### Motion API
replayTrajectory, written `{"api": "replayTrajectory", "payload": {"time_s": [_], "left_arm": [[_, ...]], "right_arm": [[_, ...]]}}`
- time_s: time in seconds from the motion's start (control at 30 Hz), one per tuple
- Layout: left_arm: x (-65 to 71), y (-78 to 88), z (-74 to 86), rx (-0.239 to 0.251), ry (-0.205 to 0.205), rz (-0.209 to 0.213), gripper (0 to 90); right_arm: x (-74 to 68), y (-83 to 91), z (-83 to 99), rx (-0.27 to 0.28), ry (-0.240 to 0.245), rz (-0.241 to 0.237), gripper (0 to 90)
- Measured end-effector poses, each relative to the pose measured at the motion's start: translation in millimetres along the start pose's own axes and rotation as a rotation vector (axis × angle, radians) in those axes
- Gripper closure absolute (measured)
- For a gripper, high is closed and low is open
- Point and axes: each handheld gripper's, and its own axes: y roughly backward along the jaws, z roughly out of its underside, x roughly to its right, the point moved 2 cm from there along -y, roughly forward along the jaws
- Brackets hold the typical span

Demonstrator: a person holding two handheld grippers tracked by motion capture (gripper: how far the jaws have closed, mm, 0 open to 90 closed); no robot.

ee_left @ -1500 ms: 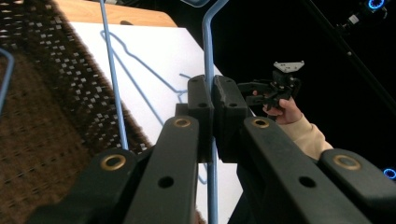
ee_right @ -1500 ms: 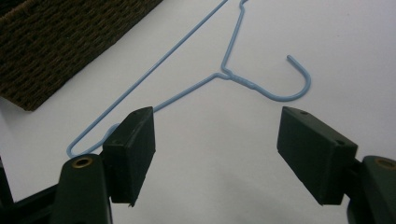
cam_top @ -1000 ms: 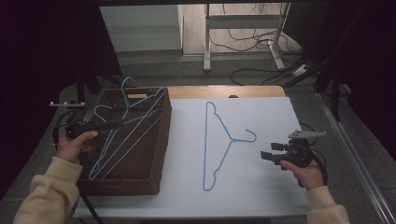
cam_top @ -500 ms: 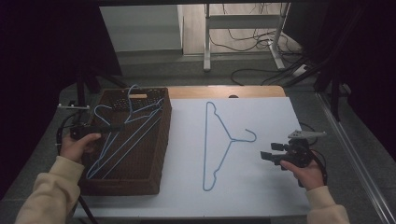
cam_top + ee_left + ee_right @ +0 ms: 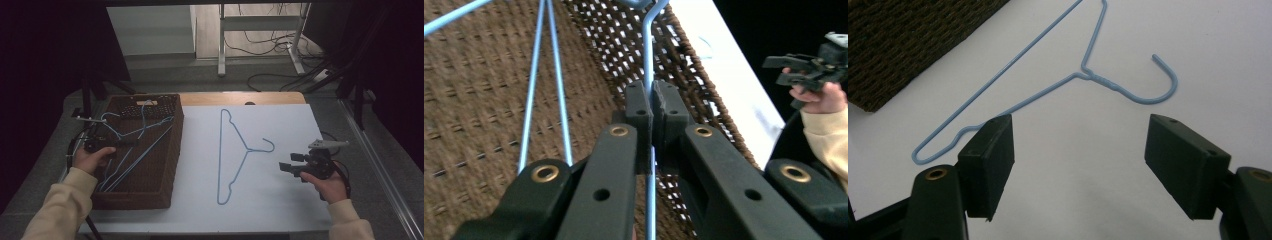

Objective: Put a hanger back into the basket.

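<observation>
White table top (image 5: 280, 200) under dim light, dark surround, cables on floor at upper frame. Blue wire hanger (image 5: 648, 90) clamped in left gripper (image 5: 120, 142), jaws pressed together on a single strand; seen at left of high view, over brown woven basket (image 5: 165, 165), among further blue hangers (image 5: 125, 165) lying in it. Judged light, thin, springy, smooth-coated; likely to swivel or slip in a one-strand pinch and to snag on neighbouring wires. Better hold judged at twisted neck below hook. Second hanger (image 5: 235, 150) flat on table, centre of high view, hook toward right. Right gripper (image 5: 292, 169) at lower right, jaws spread wide, holding nothing, near that hook but apart. No brands, labels or legible writing noted.
</observation>
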Motion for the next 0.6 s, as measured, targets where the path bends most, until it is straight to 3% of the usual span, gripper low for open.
{"api": "replayTrajectory", "payload": {"time_s": [0.13,0.23,0.3,0.33,0.37,0.47,0.6], "left_arm": [[-8.7,2.7,3.9,-0.011,0.008,-0.121,86.7],[-18.2,5.5,9.1,-0.029,0.036,-0.291,85.8],[-22.0,7.0,11.6,-0.031,0.059,-0.359,81.9],[-20.9,8.3,11.7,-0.019,0.053,-0.385,75.7],[-18.2,9.8,11.1,-0.001,0.043,-0.4,65.2],[-3.6,14.9,8.4,0.045,-0.006,-0.431,57.6],[20.1,17.1,7.8,0.077,-0.058,-0.352,44.7]], "right_arm": [[-0.2,0.1,0.0,0.001,0.008,0.002,28.0],[0.1,0.4,0.0,0.001,0.006,0.003,28.0],[0.2,0.1,0.0,0.0,0.008,0.004,28.0],[0.1,-0.1,0.0,0.0,0.008,0.003,28.0],[0.0,-0.6,0.1,-0.002,0.007,0.002,28.0],[-0.3,-0.7,0.0,-0.005,0.003,0.002,28.0],[-1.1,-1.5,0.3,-0.008,0.006,0.004,27.9]]}}
